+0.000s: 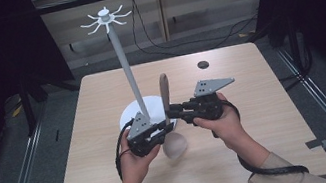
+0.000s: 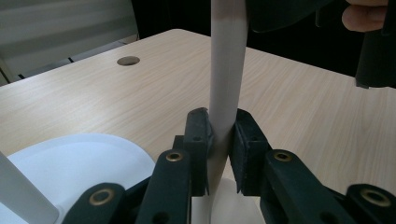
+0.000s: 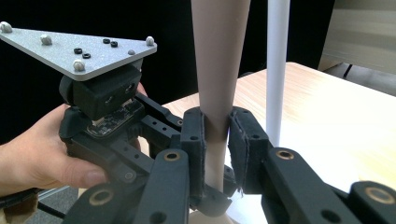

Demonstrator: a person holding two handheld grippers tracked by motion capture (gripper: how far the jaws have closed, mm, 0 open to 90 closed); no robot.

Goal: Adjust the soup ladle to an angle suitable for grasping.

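A light wooden table stands among dark curtains, with one round grommet hole near its far edge. At left stands one white stand, a single pole on a round base topped by a ring of hooks. The left gripper is clamped on the neck of one beige wooden spoon, held upright, bowl down near the tabletop. The right gripper pinches the same handle just above. No writing is legible.
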